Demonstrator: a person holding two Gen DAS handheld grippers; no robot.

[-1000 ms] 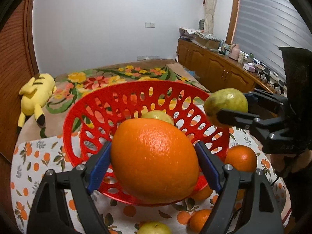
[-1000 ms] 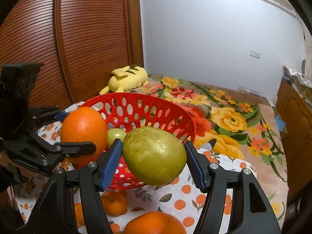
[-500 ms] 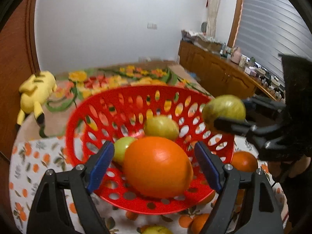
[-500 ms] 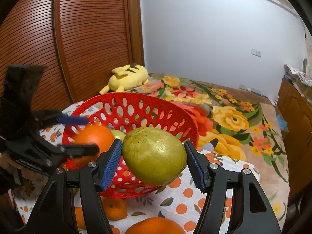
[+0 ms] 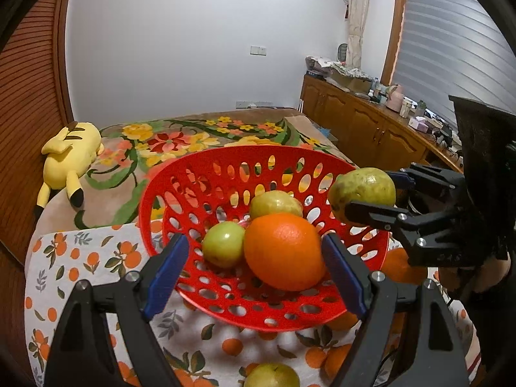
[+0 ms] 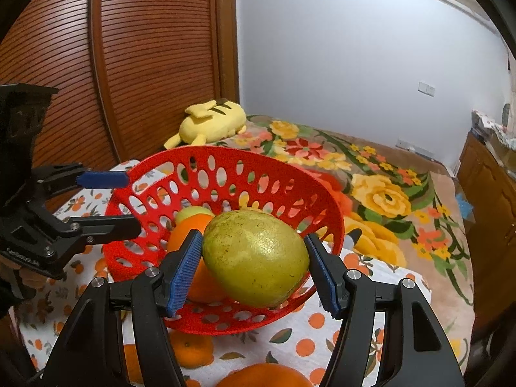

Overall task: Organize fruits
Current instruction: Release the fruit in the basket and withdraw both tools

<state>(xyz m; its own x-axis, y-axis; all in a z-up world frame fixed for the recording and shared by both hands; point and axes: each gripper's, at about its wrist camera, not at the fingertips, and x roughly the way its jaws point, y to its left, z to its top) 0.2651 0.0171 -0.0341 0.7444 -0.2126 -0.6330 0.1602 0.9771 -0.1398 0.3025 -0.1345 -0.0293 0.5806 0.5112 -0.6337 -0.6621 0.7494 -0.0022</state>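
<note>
The red basket (image 5: 151,206) sits on the counter (image 5: 74,267), which is covered by a white cloth printed with small oranges and leaves. Inside the basket lie a large orange (image 5: 283,251), a small green fruit (image 5: 224,243) touching its left side, and a yellow-green fruit (image 5: 275,203) behind both. Loose fruit lies on the cloth outside the basket: a green fruit (image 5: 272,375) at the near edge of the left wrist view, and oranges (image 6: 193,348) close to the basket's base in the right wrist view.

Beyond the counter is a bed with a floral cover (image 5: 193,138), a yellow plush toy (image 5: 69,158) lying on it beside a brown slatted wardrobe (image 6: 145,64). A white wall closes the far side; wooden cabinets (image 5: 364,125) carrying clutter run under a shuttered window.

The left gripper (image 5: 254,272) is angled down toward the basket's near rim. Its blue pads stand wide apart and grip nothing; the large orange rests in the basket in line with the gap between them.

The right gripper (image 6: 256,264) is also angled down, at the basket's right rim. Its pads are pressed on both sides of a green-yellow guava (image 6: 256,258), which is held clear above the rim, apart from the fruit inside.
</note>
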